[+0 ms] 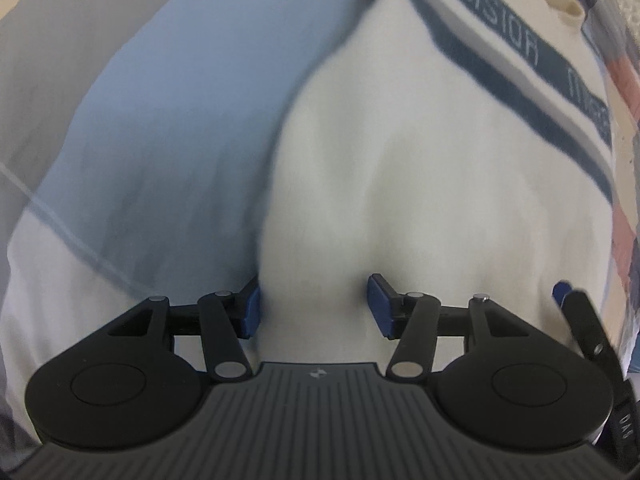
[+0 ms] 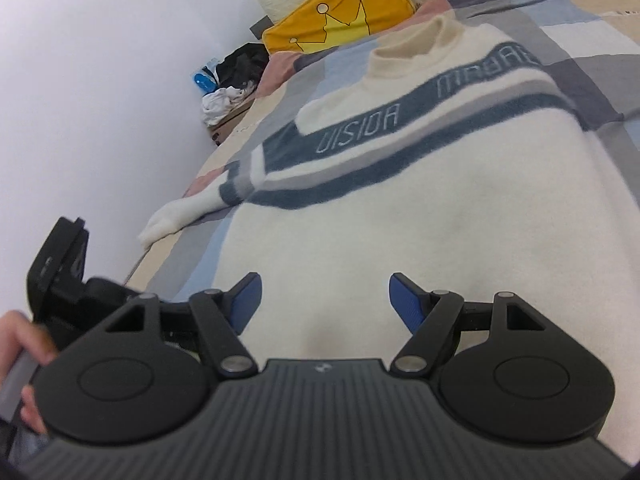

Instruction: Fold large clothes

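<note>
Blue pads: the left tongs (image 1: 314,306) stand apart, pointing steeply down at the cream sweater (image 1: 400,160); knit lies between the pads, but they do not seem to press on it.
Right tongs (image 2: 326,302): apart too, nothing between the pads, held low over the sweater's lower part.
Hand (image 2: 20,360): it grips the other tool at the left edge of the right view.
Sweater: spread flat, front up, on the bed (image 2: 600,44), collar toward the pillows, one sleeve (image 2: 180,208) stretched toward the wall.
Why so placed: lying flat with the sleeve out, it looks ready for a first fold; both tools sit at the lower body, probably to take hold of the hem or side.
Left edge: the sweater's side meets the pale blue patch of the bedcover (image 1: 180,120) just beside the left pad.
Yellow cushion (image 2: 340,12): it leans at the head of the bed, well apart from the tools.
Containers: none clearly shown; a heap of dark and white things (image 2: 232,84) sits by the wall, and what holds it I cannot tell.
</note>
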`<action>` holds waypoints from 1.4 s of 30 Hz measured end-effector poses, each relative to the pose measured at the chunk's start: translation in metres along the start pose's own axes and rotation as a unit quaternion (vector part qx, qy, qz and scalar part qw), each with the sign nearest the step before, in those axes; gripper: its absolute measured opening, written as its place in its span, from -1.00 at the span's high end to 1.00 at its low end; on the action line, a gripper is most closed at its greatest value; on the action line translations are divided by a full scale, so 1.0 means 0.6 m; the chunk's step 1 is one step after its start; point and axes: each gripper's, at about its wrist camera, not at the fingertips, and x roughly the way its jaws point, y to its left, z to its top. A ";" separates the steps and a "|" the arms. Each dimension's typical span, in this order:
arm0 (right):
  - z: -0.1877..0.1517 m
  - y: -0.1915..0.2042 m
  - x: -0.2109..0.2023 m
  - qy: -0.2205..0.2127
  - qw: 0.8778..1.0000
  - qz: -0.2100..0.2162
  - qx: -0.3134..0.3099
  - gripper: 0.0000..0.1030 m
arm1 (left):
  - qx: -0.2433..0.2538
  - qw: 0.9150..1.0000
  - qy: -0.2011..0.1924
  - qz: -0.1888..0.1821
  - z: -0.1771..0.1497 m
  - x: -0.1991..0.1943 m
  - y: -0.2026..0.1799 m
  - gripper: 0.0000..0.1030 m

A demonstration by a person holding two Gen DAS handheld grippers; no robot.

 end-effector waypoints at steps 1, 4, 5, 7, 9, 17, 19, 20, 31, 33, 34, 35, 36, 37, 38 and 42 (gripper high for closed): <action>0.000 0.000 0.000 0.000 1.000 0.001 -0.001 -0.42 | -0.003 1.000 0.001 0.004 -0.004 0.002 -0.003 -0.22; 0.000 0.003 -0.004 -0.005 1.000 -0.002 -0.006 -0.42 | -0.001 1.000 -0.007 0.020 -0.018 0.000 -0.015 -0.22; 0.000 0.006 0.000 -0.007 1.000 -0.003 -0.006 -0.42 | 0.009 1.000 -0.004 0.026 -0.022 0.001 -0.021 -0.22; 0.002 0.002 -0.003 -0.012 1.000 -0.007 -0.001 -0.42 | 0.036 0.998 0.012 0.043 -0.022 0.003 -0.035 -0.13; 0.004 -0.002 -0.006 -0.016 1.000 -0.013 0.004 -0.42 | 0.035 0.998 0.020 0.047 -0.021 -0.004 -0.037 0.19; 0.010 0.002 -0.022 -0.047 0.997 -0.058 -0.020 -0.42 | 0.091 0.995 0.008 0.046 -0.023 -0.069 -0.056 0.80; 0.012 -0.001 -0.024 -0.050 0.997 -0.064 -0.018 -0.42 | 0.092 0.995 0.000 0.049 -0.023 -0.090 -0.049 0.80; 0.012 -0.002 -0.025 -0.051 0.996 -0.065 -0.017 -0.42 | 0.093 0.994 -0.002 0.053 -0.021 -0.093 -0.052 0.80; 0.012 -0.013 -0.016 -0.030 0.996 -0.084 -0.028 -0.42 | 0.072 0.992 0.006 0.108 -0.021 -0.031 -0.023 0.64; 0.012 -0.014 -0.017 -0.029 0.996 -0.086 -0.027 -0.42 | 0.080 0.990 -0.001 0.115 -0.029 -0.028 -0.033 0.64; 0.013 -0.014 -0.017 -0.030 0.995 -0.088 -0.029 -0.42 | 0.089 0.989 -0.006 0.119 -0.031 -0.030 -0.042 0.60; 0.012 -0.013 -0.018 -0.031 0.995 -0.089 -0.030 -0.42 | 0.095 0.988 -0.010 0.121 -0.036 -0.034 -0.050 0.57; 0.012 -0.012 -0.020 -0.033 0.995 -0.089 -0.032 -0.42 | 0.098 0.988 -0.014 0.120 -0.039 -0.039 -0.053 0.43; 0.012 -0.009 -0.021 -0.034 0.995 -0.089 -0.034 -0.42 | 0.098 0.988 -0.016 0.120 -0.040 -0.043 -0.057 0.20; 0.012 -0.007 -0.022 -0.036 0.995 -0.090 -0.036 -0.42 | 0.101 0.988 -0.019 0.117 -0.042 -0.049 -0.060 0.08; 0.014 -0.007 -0.029 -0.042 0.994 -0.092 -0.036 -0.42 | 0.119 0.987 -0.040 0.104 -0.051 -0.078 -0.079 -0.28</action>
